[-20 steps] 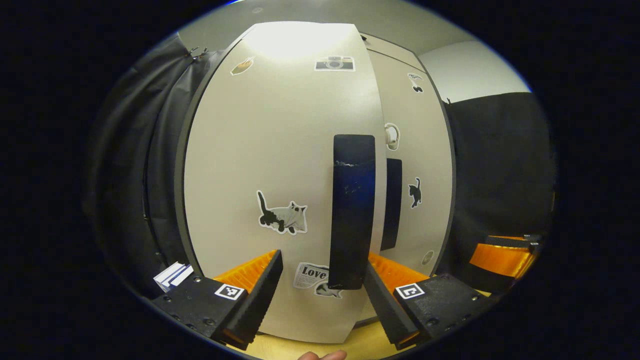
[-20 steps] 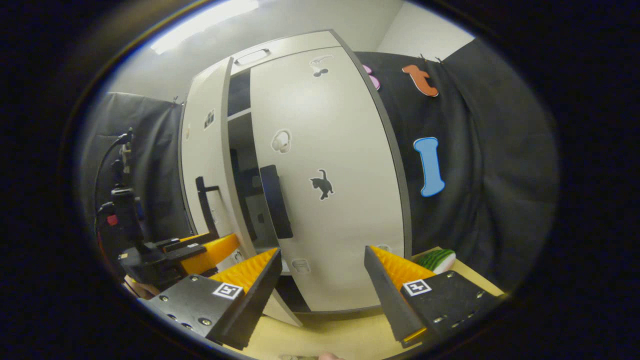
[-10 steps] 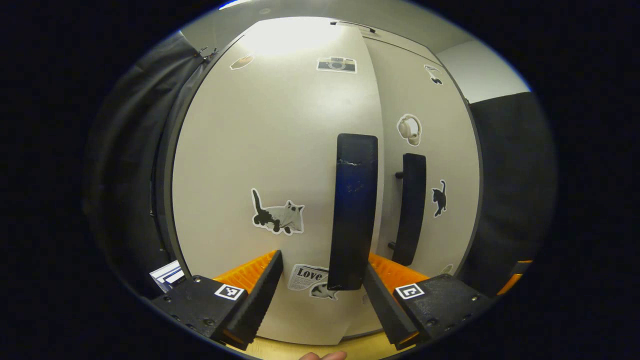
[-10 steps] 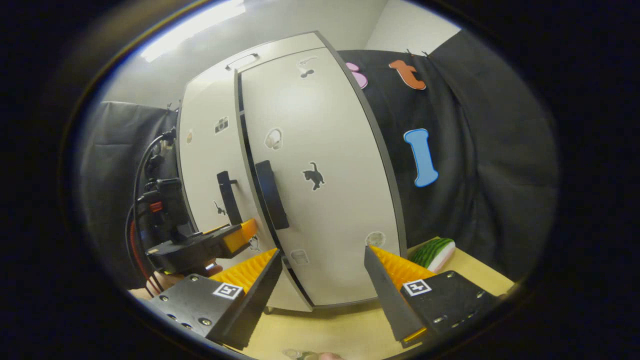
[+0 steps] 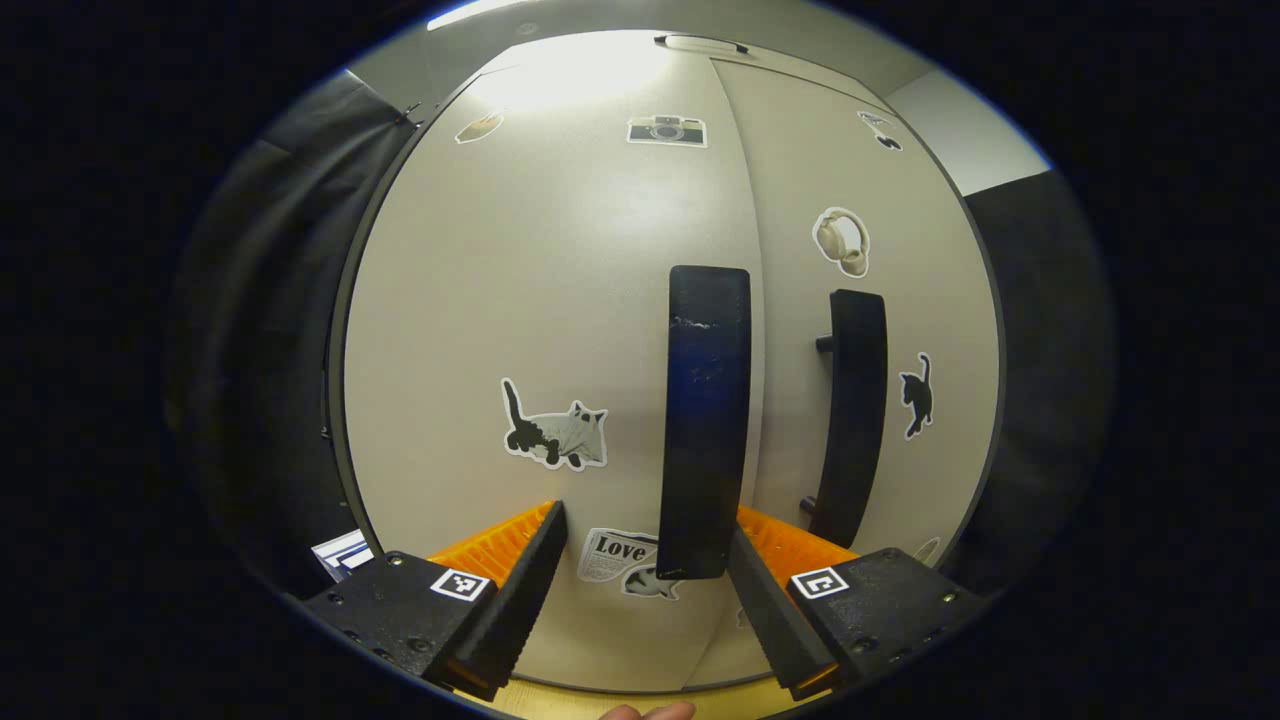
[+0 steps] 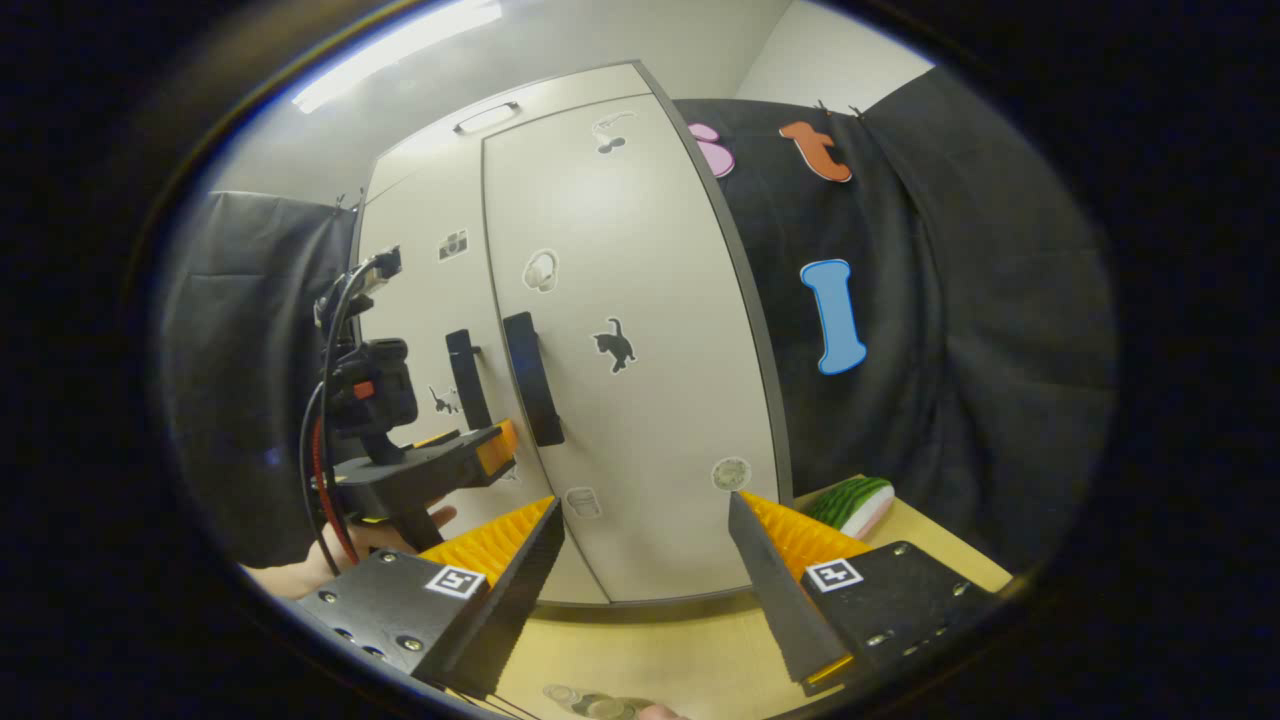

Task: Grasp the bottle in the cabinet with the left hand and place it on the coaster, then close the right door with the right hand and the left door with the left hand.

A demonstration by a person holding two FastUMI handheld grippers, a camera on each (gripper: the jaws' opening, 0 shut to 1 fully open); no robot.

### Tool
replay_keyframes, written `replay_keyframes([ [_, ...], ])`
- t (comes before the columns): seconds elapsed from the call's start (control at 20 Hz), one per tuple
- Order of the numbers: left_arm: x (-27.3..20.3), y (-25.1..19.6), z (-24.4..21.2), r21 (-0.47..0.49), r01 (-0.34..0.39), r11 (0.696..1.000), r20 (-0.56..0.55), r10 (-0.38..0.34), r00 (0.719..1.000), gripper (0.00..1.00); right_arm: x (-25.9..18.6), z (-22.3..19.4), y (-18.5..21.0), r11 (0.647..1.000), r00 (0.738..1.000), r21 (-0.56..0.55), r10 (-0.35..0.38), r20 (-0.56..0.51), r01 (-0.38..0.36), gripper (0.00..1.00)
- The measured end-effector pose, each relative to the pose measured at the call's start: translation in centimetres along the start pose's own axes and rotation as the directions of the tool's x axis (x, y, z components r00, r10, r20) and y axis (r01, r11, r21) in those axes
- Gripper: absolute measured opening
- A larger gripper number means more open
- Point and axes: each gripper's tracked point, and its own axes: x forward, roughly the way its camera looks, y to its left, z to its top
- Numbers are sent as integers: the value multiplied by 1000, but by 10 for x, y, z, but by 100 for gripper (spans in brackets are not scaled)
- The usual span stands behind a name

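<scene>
The white cabinet has both doors flush and shut. In the left gripper view, the left door [image 5: 540, 300] with a cat sticker faces me close up. Its black handle [image 5: 705, 420] hangs down between the fingers of my open left gripper [image 5: 645, 590], close to the right finger. The right door [image 5: 880, 300] and its handle [image 5: 850, 420] sit just beyond. In the right gripper view, my right gripper [image 6: 645, 580] is open and empty, apart from the right door [image 6: 640, 350]. A hand holds the left gripper [image 6: 490, 455] up at the left door's handle [image 6: 465, 375].
A watermelon-slice toy [image 6: 850, 503] lies on the wooden table [image 6: 680, 650] at the cabinet's right foot. A white stack of paper [image 5: 340, 550] lies left of the cabinet. Something small and clear [image 6: 590, 705] shows at the bottom edge of the right gripper view.
The left door has swung shut, flush with the right door, with my left gripper following at its handle. The dark gap between the doors is gone. My right gripper has shifted slightly.
</scene>
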Motion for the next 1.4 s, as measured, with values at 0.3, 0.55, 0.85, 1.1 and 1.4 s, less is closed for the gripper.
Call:
replay_keyframes([
  [0.3,-32,-10,23,-9,49,999,41,-48,998,92,-5,5,0,1000,1000,-19,7,2,-7,100],
  [0.55,-84,-4,36,-7,68,998,51,-68,996,91,-2,16,12,998,1000,-60,15,19,-14,100],
  [0.85,-132,23,33,-49,37,998,9,-37,999,91,-4,26,37,994,998,-106,38,46,-33,100],
  [1.1,-162,53,25,-38,-15,999,-5,15,1000,90,-6,26,48,992,998,-121,35,44,-29,97],
  [1.4,-188,62,23,-6,-39,999,14,39,999,90,-9,28,51,977,998,-211,-7,61,19,100],
])
